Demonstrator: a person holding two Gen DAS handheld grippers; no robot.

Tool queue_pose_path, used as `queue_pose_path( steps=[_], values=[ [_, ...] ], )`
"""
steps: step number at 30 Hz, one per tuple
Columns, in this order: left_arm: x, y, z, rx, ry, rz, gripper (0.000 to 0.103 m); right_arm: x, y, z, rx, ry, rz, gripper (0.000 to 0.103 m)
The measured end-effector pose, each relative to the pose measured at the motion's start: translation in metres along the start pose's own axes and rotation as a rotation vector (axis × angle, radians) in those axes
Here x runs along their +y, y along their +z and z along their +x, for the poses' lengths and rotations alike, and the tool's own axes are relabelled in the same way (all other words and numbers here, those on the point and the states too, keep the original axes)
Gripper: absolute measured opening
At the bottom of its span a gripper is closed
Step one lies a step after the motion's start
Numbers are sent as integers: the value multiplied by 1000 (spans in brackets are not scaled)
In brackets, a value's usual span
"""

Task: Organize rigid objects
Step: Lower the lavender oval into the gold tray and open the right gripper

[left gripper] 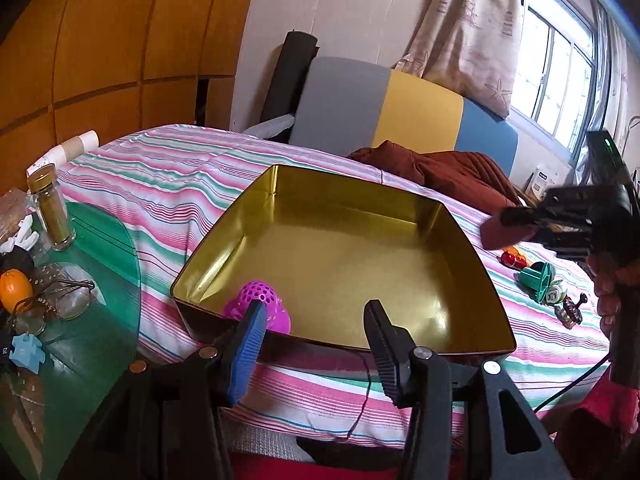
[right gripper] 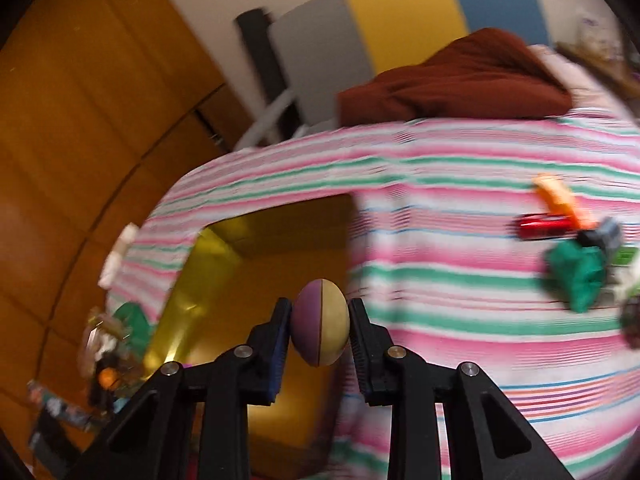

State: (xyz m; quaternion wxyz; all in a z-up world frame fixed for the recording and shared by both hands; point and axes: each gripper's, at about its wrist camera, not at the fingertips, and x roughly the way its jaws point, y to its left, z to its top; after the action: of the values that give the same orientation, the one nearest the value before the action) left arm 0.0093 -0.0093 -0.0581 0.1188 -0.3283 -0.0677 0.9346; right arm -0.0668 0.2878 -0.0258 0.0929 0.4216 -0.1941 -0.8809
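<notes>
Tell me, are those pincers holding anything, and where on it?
The right gripper pinches a purple-and-cream egg across its sides. The left gripper is open and holds nothing.

The right hand-held gripper [right gripper: 320,320] clamps a purple-and-cream egg [right gripper: 320,323] between both fingers, held above the striped bed [right gripper: 460,280]. The gold tin [right gripper: 256,272] lies left of the egg; blurred toys [right gripper: 576,276] lie well to its right.

ball [left gripper: 258,308] in tin's [left gripper: 400,196] near corner, seemingly
</notes>
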Motion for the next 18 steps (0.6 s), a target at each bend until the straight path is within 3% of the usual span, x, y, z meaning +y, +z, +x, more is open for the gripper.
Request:
queue_pose_path(
  steps=[6, 10, 16, 18],
  values=[
    [5, -1, -4, -2, 10, -2, 51, 64, -23, 67, 189, 109, -55, 29],
    [11, -2, -9, -6, 18, -8, 51, 86, -37, 114, 302, 166, 7, 29],
    [22, -4, -12, 1, 36, -24, 51, 106, -42, 164, 371, 281, 129, 30],
    [25, -5, -13, 5, 36, -28, 51, 115, -39, 167, 355, 265, 117, 36]
  ],
)
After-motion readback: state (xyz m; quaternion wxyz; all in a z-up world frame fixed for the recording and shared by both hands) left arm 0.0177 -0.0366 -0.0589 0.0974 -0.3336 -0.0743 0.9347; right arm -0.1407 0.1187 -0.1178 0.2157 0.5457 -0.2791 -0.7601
